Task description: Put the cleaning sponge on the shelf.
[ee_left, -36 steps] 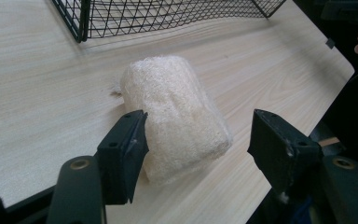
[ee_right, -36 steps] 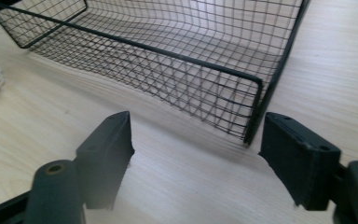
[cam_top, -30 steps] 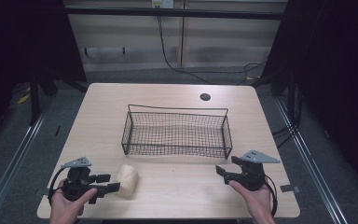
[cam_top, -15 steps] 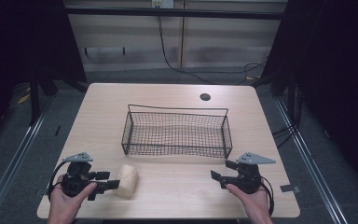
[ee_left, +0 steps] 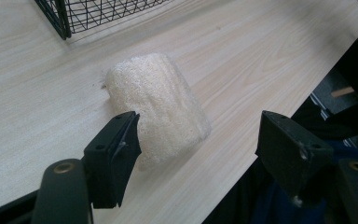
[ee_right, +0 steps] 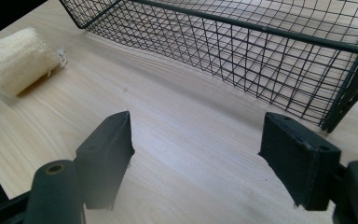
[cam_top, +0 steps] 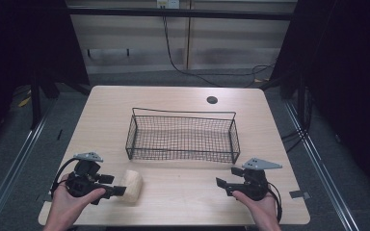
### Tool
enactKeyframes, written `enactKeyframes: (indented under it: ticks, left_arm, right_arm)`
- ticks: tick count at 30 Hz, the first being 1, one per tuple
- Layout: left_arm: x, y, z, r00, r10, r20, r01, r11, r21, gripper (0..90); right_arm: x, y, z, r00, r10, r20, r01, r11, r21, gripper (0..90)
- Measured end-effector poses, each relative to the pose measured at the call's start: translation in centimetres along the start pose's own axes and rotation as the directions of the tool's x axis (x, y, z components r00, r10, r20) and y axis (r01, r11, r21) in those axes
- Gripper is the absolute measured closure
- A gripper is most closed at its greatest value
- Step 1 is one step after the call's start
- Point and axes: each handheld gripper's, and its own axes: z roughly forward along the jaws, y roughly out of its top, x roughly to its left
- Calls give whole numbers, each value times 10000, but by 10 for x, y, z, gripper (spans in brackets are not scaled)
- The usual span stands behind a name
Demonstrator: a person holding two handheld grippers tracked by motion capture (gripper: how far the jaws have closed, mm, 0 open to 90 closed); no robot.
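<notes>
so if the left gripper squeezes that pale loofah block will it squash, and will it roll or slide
The loofah block looks fibrous and porous, so it probably gives a little under the pads and is light for its size. Its rough surface should grip well rather than slip. With rounded sides and lying lengthwise on the smooth table, a sideways push may roll it. The left gripper has just been opening.

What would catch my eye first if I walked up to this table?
Probably the black wire mesh basket, empty at the middle of the pale wooden table. Next, the cream-coloured spongy loofah block lying near the front left edge, with the left tongs open just beside it.
</notes>
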Motion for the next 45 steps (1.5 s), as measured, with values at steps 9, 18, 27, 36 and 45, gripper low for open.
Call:
enactKeyframes:
  ticks: [9,18,27,36,45]
  left_arm:
    - [0,17,6,9962,-655,-576,716,9912,1116,296]
    - [1,32,14,9976,-482,-491,562,9828,1758,250]
    - [8,39,21,9938,-950,-577,1055,9697,2204,262]
    - [14,48,29,9875,-1309,-874,1497,9526,2648,270]
    - [16,53,41,9860,-1331,-1004,1592,9308,3291,207]
  right_arm:
    - [1,0,-1,9998,-64,-186,63,10000,-31,251]
    - [3,-1,2,9997,-113,-227,116,9998,143,252]
    - [3,-1,3,9996,-156,-223,160,9997,175,252]
    - [3,-1,5,9992,-168,-363,179,9994,302,252]
    - [4,-1,6,9990,-111,-422,128,9990,419,252]
